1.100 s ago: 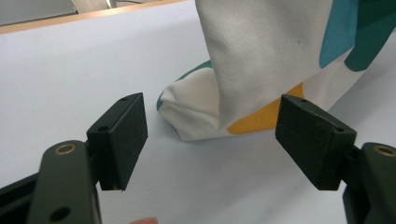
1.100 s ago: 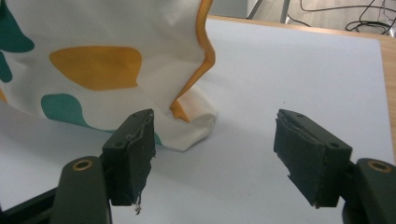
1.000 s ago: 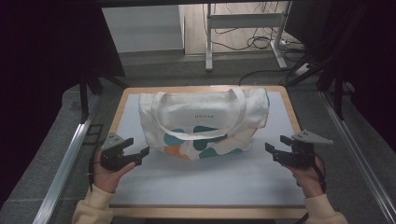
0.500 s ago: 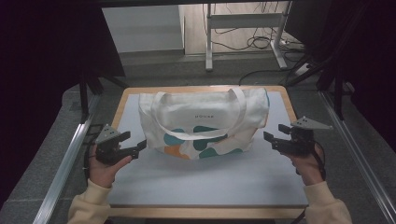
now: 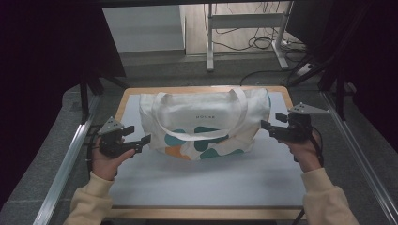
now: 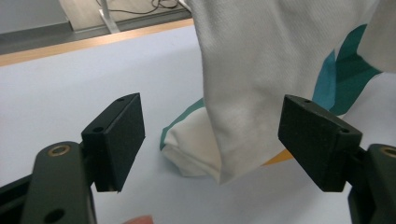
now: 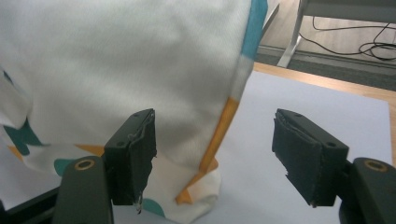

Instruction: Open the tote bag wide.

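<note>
bag [image 5: 206,122] mid-table [image 5: 206,187] | left gripper [image 5: 141,140] left | right gripper [image 5: 272,124] right

Cream sleeves [image 5: 91,201] are worn. Black grippers [image 5: 140,140] are topped by grey plates [image 5: 110,125]. Cables [image 5: 88,152] are black.

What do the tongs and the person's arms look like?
Both tongs, left and right, are black with flat square pads. Each carries a grey three-cornered plate on top and trails a black cable. The person's sleeves are pale cream with ribbed cuffs.
</note>
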Available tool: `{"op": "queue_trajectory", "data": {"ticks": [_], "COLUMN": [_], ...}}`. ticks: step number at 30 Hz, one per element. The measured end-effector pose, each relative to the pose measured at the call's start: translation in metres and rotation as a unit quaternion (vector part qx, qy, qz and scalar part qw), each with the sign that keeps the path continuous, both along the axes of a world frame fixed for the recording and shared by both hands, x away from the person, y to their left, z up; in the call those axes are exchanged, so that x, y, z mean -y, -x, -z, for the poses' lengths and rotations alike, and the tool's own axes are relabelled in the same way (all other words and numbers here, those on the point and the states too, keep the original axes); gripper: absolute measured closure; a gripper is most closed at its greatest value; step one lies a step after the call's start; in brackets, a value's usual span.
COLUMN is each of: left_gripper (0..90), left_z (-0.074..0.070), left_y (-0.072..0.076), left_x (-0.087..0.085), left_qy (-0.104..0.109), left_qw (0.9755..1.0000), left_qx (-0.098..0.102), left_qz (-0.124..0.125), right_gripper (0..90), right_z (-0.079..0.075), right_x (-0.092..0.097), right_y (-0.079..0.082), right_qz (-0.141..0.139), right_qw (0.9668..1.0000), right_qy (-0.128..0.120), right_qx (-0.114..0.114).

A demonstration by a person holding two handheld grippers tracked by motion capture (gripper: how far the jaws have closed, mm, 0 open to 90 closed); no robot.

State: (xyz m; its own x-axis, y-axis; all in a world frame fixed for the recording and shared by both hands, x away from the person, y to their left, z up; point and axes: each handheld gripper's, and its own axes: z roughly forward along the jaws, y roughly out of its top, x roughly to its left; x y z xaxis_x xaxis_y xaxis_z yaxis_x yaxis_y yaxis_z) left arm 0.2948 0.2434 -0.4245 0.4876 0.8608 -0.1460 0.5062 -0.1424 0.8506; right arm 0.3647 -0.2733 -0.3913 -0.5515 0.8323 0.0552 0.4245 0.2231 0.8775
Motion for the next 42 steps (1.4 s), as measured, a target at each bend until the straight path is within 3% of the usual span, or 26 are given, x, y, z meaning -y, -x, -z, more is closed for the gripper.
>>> {"op": "queue_trajectory", "data": {"ticks": [10,13,16,19,22,25,33,42], "left_gripper": [23.4,31.3,45.6,58.6,71.1,77.9,83.9,85.8], "left_z": [0.000,0.000,-0.001,-0.003,-0.005,-0.006,-0.005,0.002], "left_y": [-0.020,-0.023,-0.023,-0.019,-0.016,-0.014,-0.003,0.006], "left_x": [0.015,0.016,0.018,0.022,0.022,0.022,0.023,0.021], "left_qy": [0.001,0.007,0.011,-0.008,-0.010,-0.008,-0.016,-0.005], "left_qw": [0.9998,0.9996,0.9994,0.9998,0.9997,0.9995,0.9989,0.9984], "left_qx": [-0.015,-0.017,-0.014,0.003,0.011,0.017,0.031,0.035], "left_qz": [0.015,0.022,0.030,0.020,0.021,0.024,0.032,0.043], "right_gripper": [32.0,35.3,43.2,52.4,62.5,71.8,83.5,85.0], "right_z": [0.001,0.003,0.004,0.003,0.004,0.003,0.000,0.009], "right_x": [-0.009,-0.008,-0.008,-0.011,-0.013,-0.012,-0.011,-0.007], "right_y": [-0.013,-0.017,-0.019,-0.019,-0.018,-0.016,-0.004,0.010], "right_qz": [-0.007,-0.013,-0.024,-0.028,-0.024,-0.017,-0.012,-0.024], "right_qw": [0.9996,0.9991,0.9985,0.9989,0.9994,0.9997,0.9997,0.9992], "right_qy": [-0.017,-0.028,-0.033,-0.018,0.002,0.005,0.015,0.010], "right_qx": [-0.023,-0.030,-0.036,-0.032,-0.024,-0.017,0.018,0.030]}}
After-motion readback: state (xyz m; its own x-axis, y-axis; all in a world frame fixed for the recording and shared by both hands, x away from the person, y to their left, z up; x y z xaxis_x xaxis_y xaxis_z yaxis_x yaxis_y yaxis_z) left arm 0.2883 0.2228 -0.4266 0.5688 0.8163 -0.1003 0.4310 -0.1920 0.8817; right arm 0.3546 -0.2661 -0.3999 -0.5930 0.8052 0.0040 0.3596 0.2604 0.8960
